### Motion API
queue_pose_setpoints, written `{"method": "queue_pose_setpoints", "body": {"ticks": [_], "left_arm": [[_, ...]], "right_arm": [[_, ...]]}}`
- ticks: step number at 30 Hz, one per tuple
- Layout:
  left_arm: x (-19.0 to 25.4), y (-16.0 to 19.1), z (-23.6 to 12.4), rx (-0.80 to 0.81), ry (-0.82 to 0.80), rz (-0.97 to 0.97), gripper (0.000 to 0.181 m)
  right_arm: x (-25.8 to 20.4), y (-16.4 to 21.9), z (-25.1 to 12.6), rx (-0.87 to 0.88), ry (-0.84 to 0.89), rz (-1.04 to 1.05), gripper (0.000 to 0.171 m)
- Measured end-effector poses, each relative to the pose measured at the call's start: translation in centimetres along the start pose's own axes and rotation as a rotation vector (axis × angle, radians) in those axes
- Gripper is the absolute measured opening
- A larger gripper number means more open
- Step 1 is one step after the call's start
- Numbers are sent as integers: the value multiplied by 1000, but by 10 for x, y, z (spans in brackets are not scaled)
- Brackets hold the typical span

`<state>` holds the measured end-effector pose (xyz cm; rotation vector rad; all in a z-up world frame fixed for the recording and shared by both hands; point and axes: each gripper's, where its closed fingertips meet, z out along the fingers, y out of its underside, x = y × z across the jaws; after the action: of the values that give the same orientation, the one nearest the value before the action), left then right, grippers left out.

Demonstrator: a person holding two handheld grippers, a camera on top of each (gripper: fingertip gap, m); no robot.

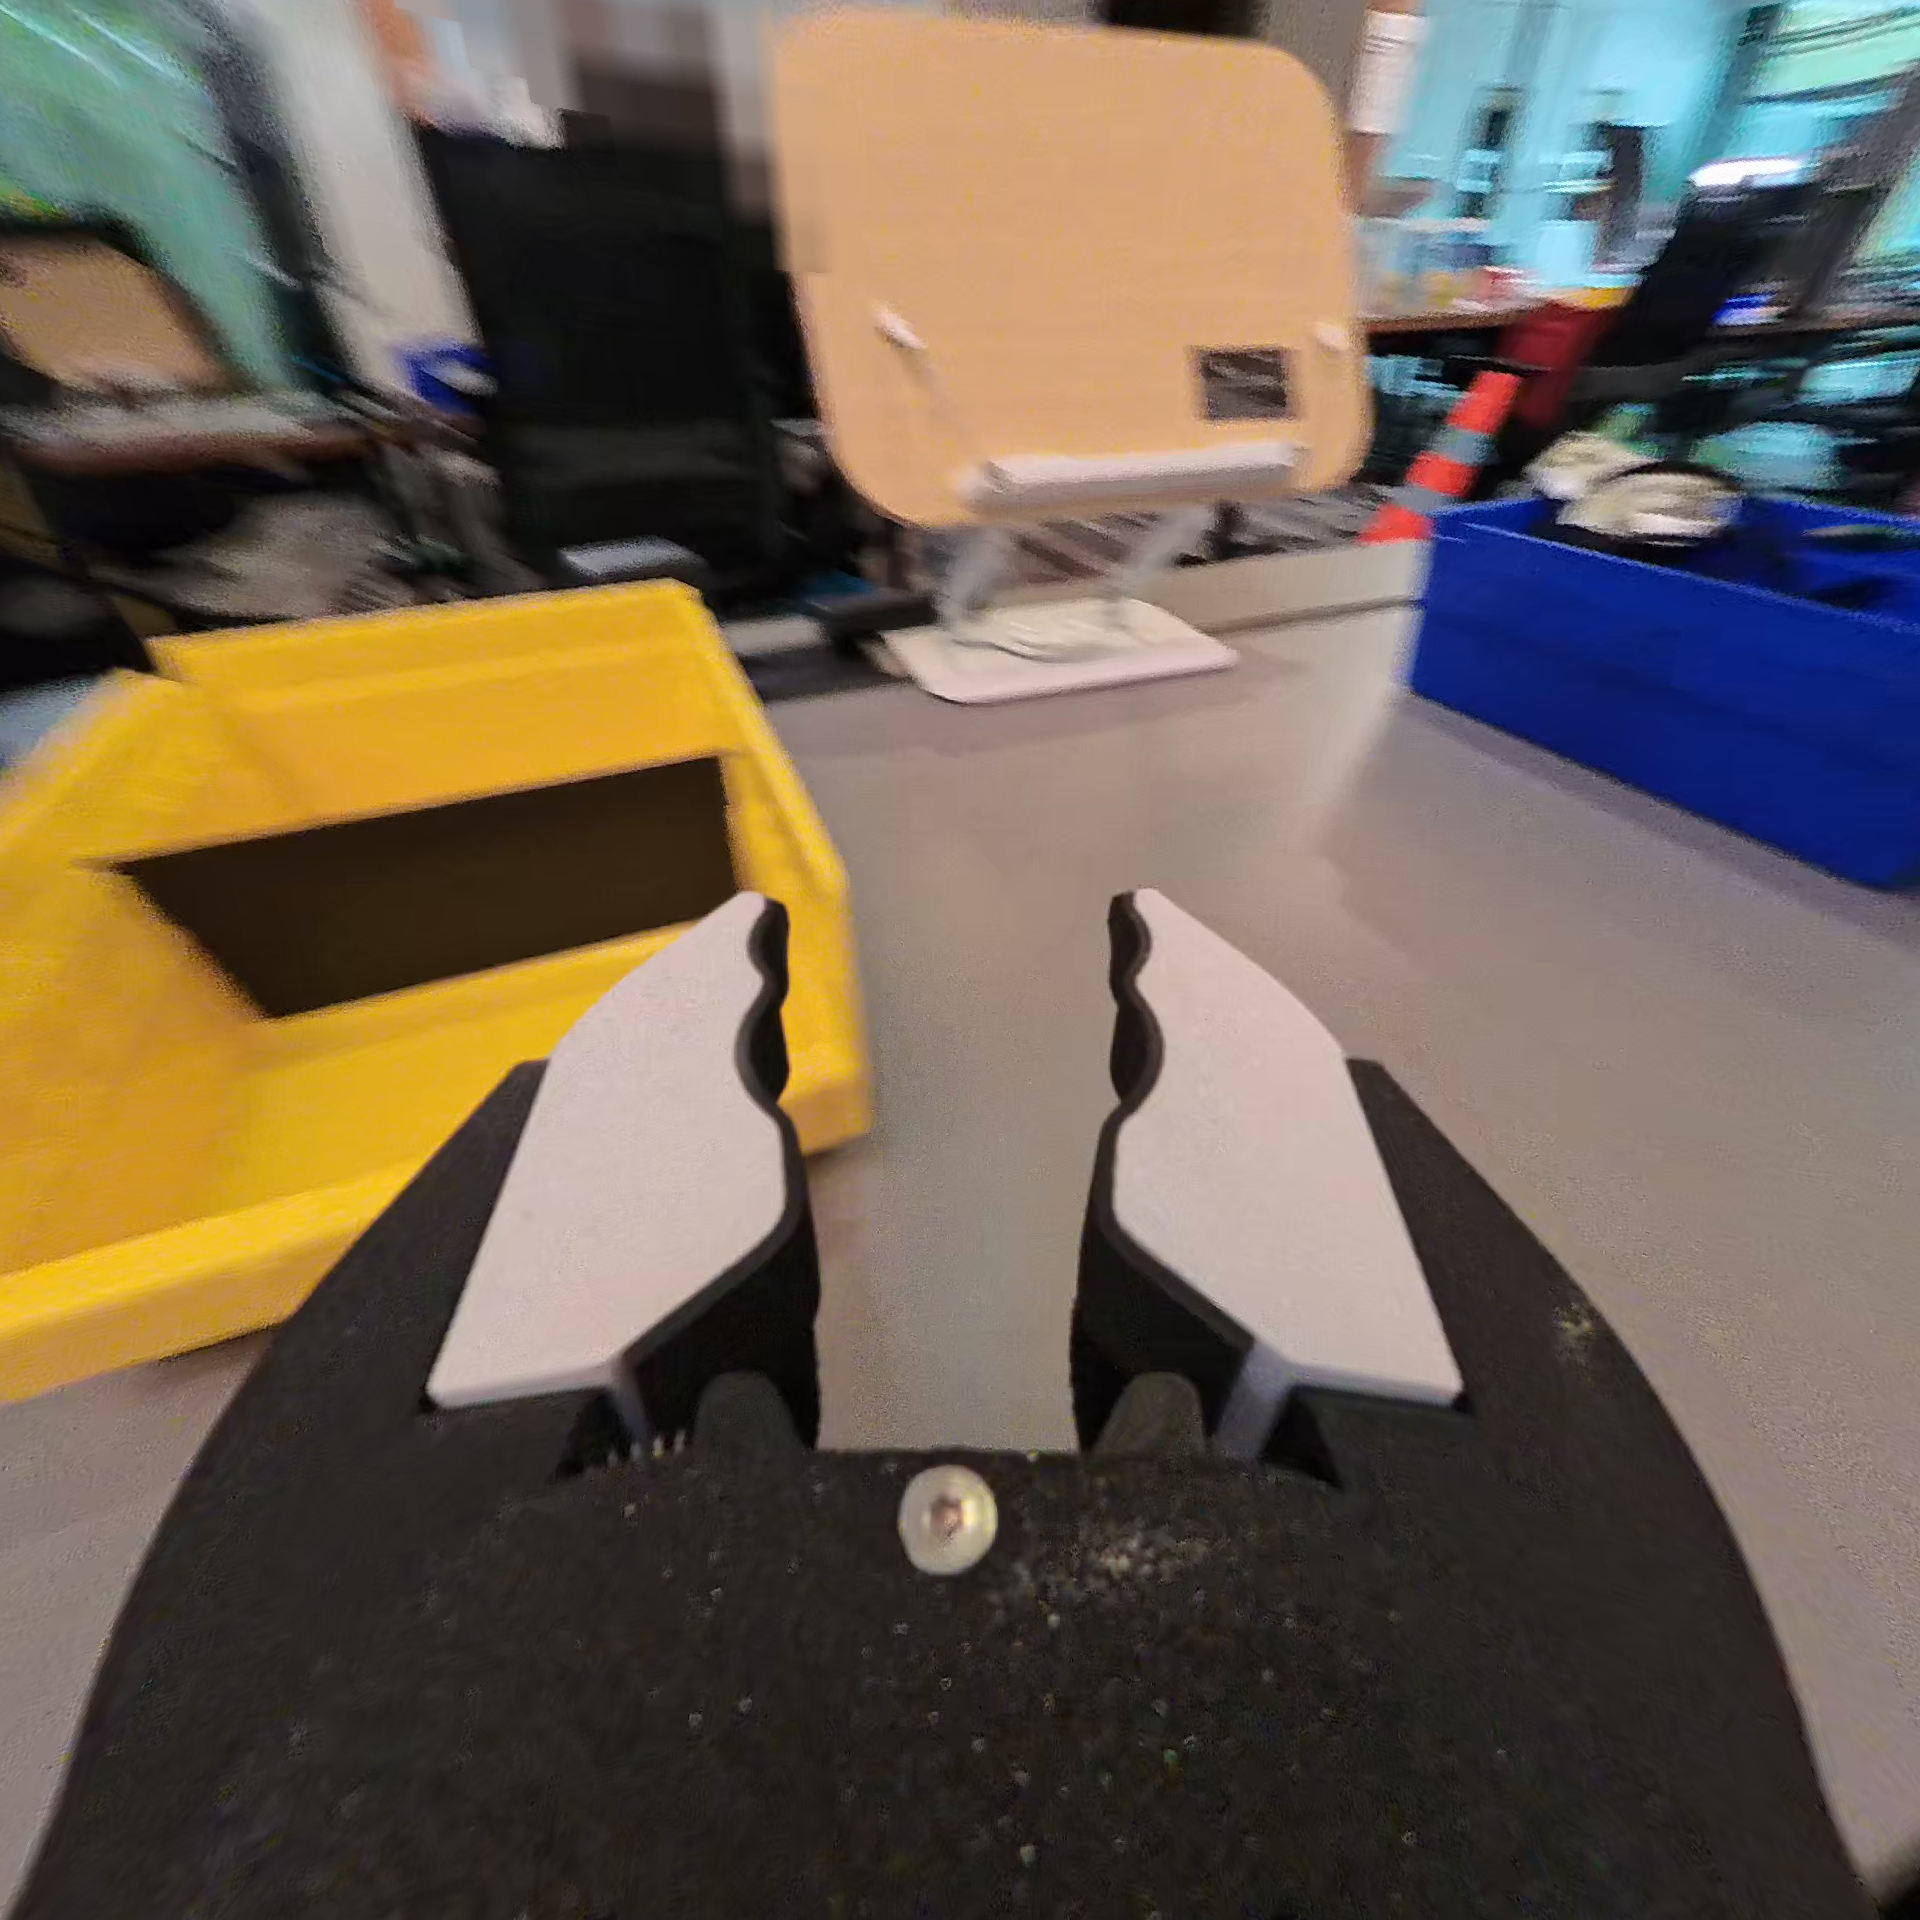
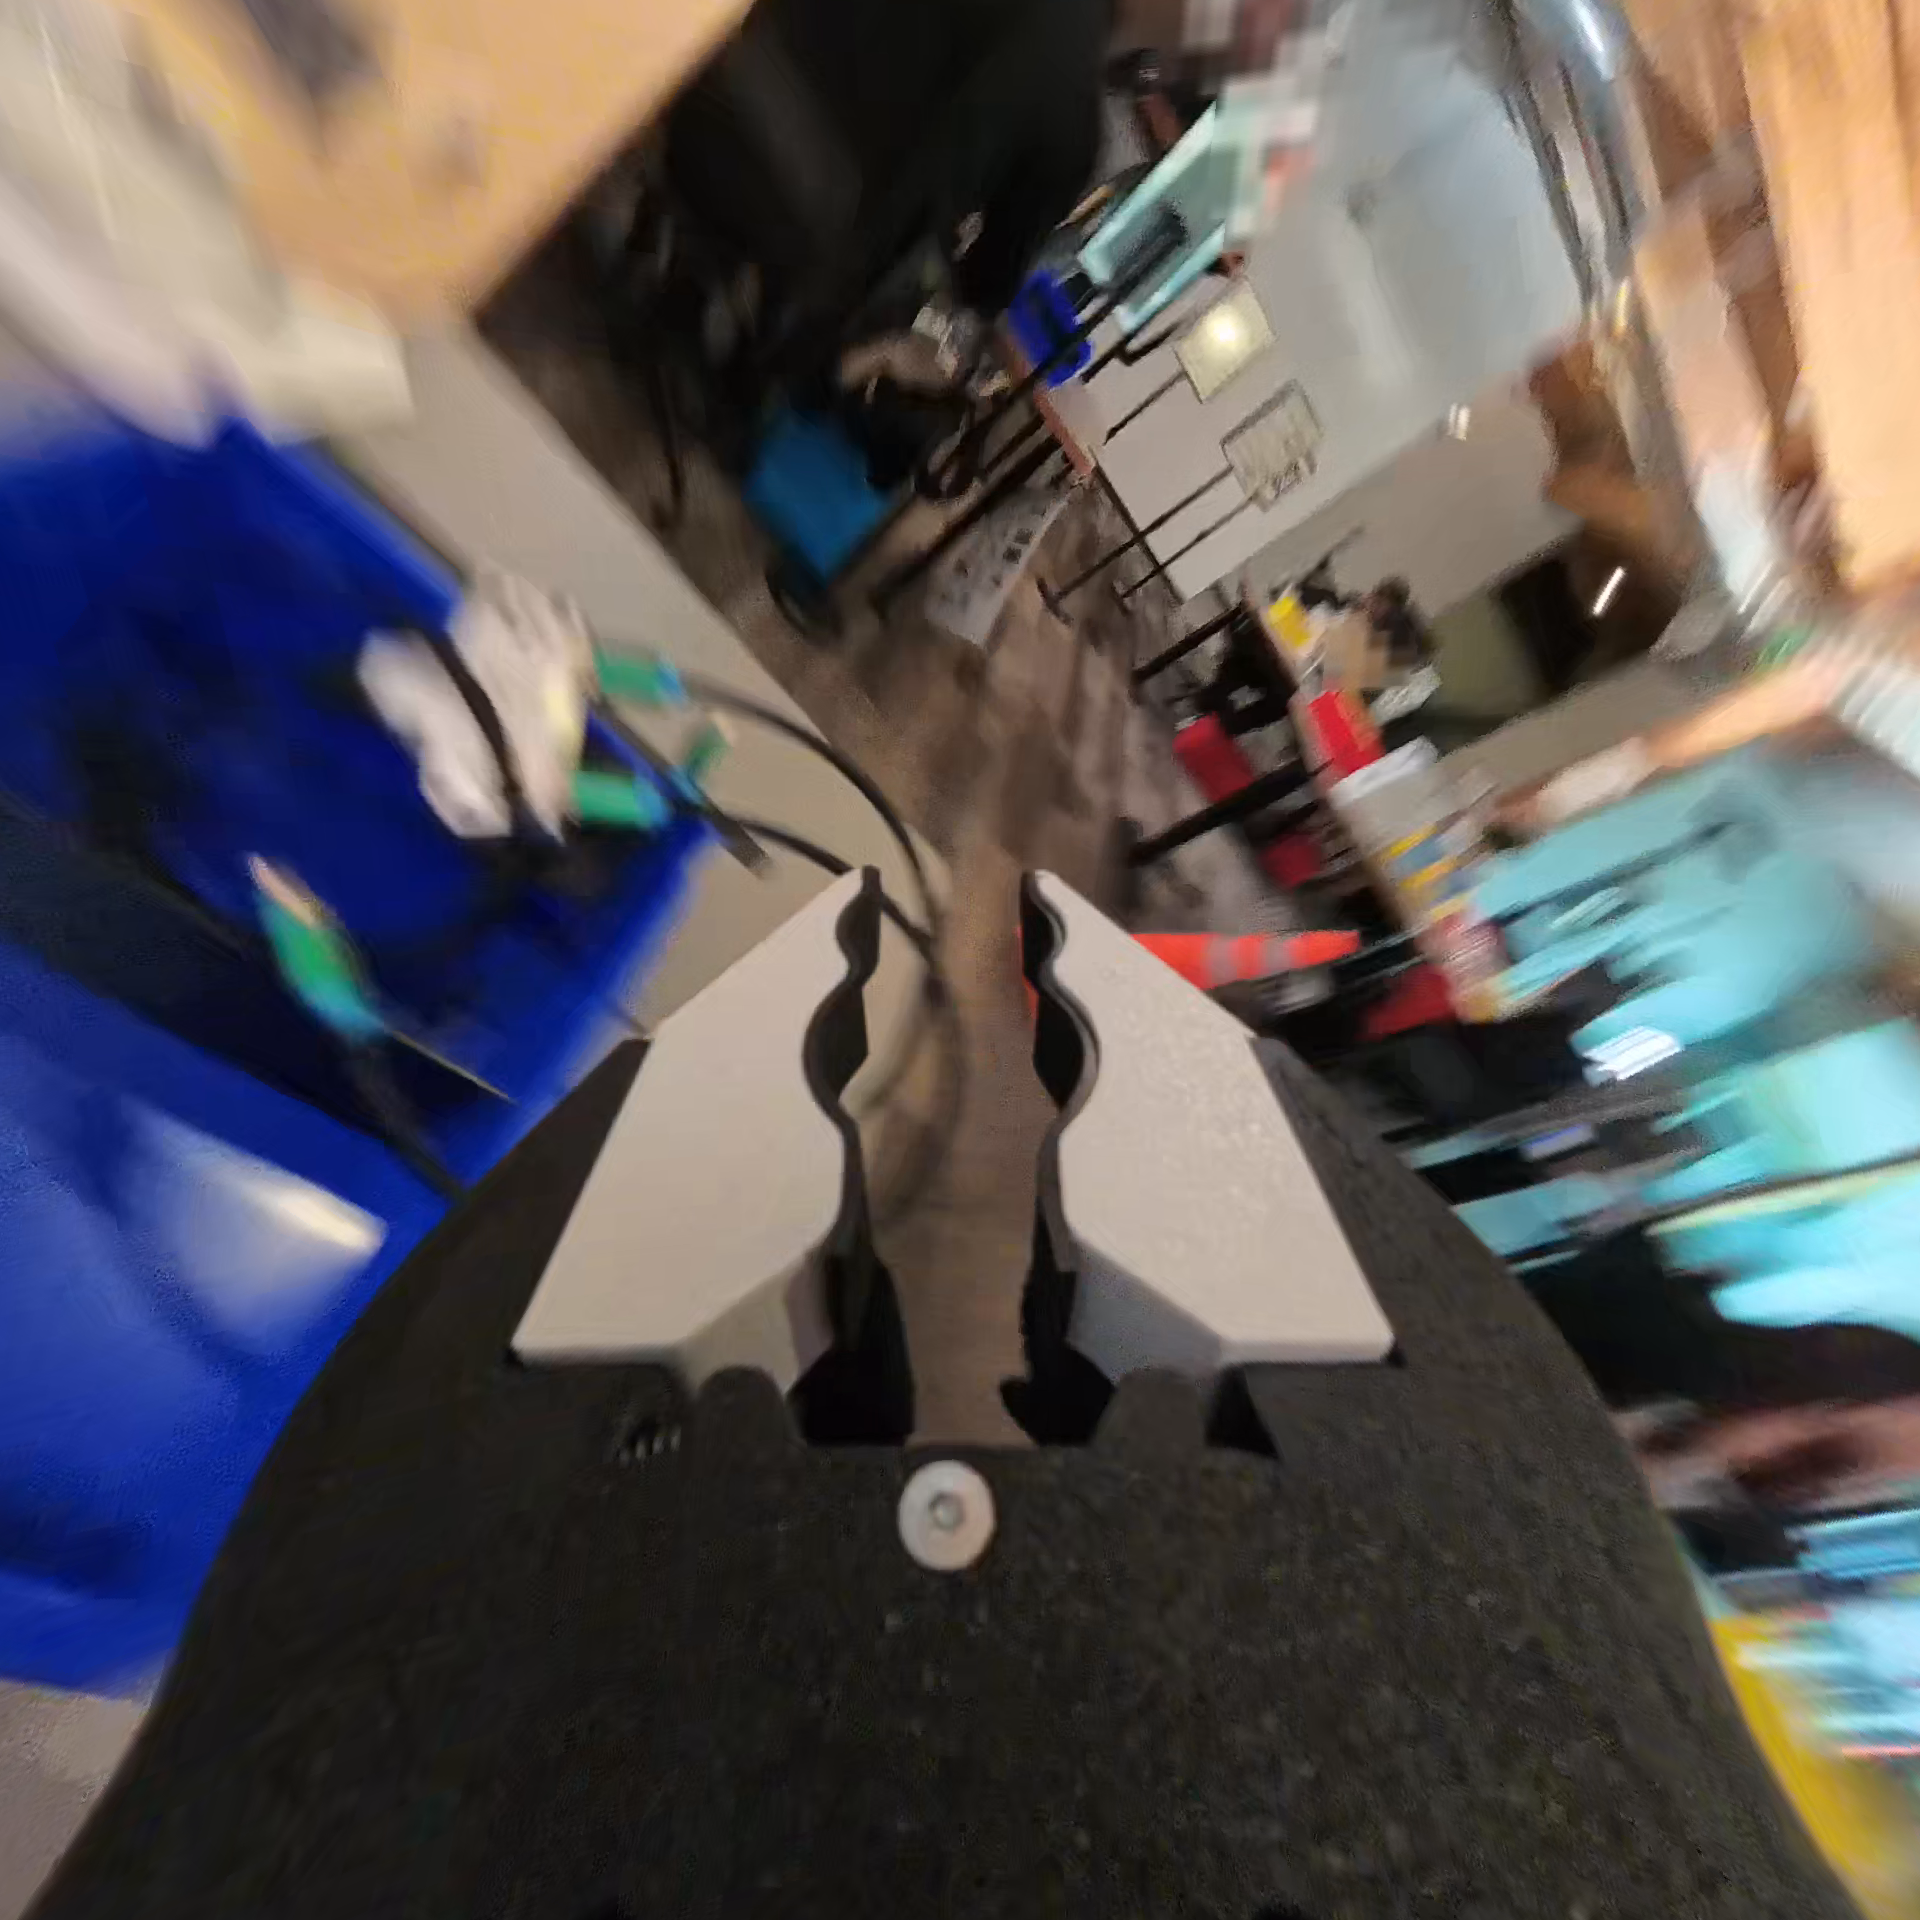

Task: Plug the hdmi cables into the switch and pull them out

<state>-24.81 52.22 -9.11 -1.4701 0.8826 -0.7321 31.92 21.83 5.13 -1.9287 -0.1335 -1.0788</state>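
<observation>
Grey tabletop (image 1: 1195,935) runs out ahead of the left claw (image 1: 948,909), whose two pale fingers stand well apart with nothing between them, held above the bare surface. Taking the blue bin (image 1: 1662,686) as the landmark: it sits at the far right of that surface, and in the left wrist view something pale and rounded shows in it, too blurred to name. Well to the left of the blue bin, just beside the left claw's fingertip, stands a yellow bin (image 1: 312,1091) with a dark rectangular opening in its face. Behind and between the two bins, a light wooden board (image 1: 1060,260) leans on a white stand (image 1: 1070,634). An orange traffic cone (image 1: 1455,447) rises just behind the blue bin. The right wrist view is tilted and heavily smeared; the right claw (image 2: 948,883) has its fingers parted by a narrower gap, gripping nothing. From there the blue bin (image 2: 208,727) lies to its left, holding a blurred tangle with green bits, and black hdmi cables (image 2: 831,769) arc out over the bin's rim toward the claw's tip. I cannot make out the switch.
</observation>
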Motion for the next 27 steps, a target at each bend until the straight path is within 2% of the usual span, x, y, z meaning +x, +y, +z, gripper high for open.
{"method": "queue_pose_setpoints", "body": {"ticks": [1, 2, 4, 7, 11, 13, 18, 27], "left_arm": [[-15, -5, -7, 30, -83, 44, 56], [-29, -8, -14, 44, -150, 79, 54], [-56, -8, -29, 17, -254, 98, 51], [-90, 6, -50, -66, -349, 71, 45], [-107, 44, -51, -220, -296, -53, 46], [-104, 51, -47, -248, -251, -145, 48], [-88, 62, -42, -303, -165, -187, 41], [-74, 66, -40, -321, -113, -207, 42]], "right_arm": [[-18, -10, -10, 38, -41, 235, 33], [-43, -18, -22, 81, -117, 427, 51], [-90, -15, -42, 79, -154, 718, 53], [-167, -1, -71, 24, -203, 902, 53], [-228, 22, -103, -20, -126, 988, 53], [-245, 25, -110, -32, -136, 943, 52], [-247, 31, -108, -45, -141, 944, 53], [-247, 52, -100, -72, -142, 935, 53]]}}
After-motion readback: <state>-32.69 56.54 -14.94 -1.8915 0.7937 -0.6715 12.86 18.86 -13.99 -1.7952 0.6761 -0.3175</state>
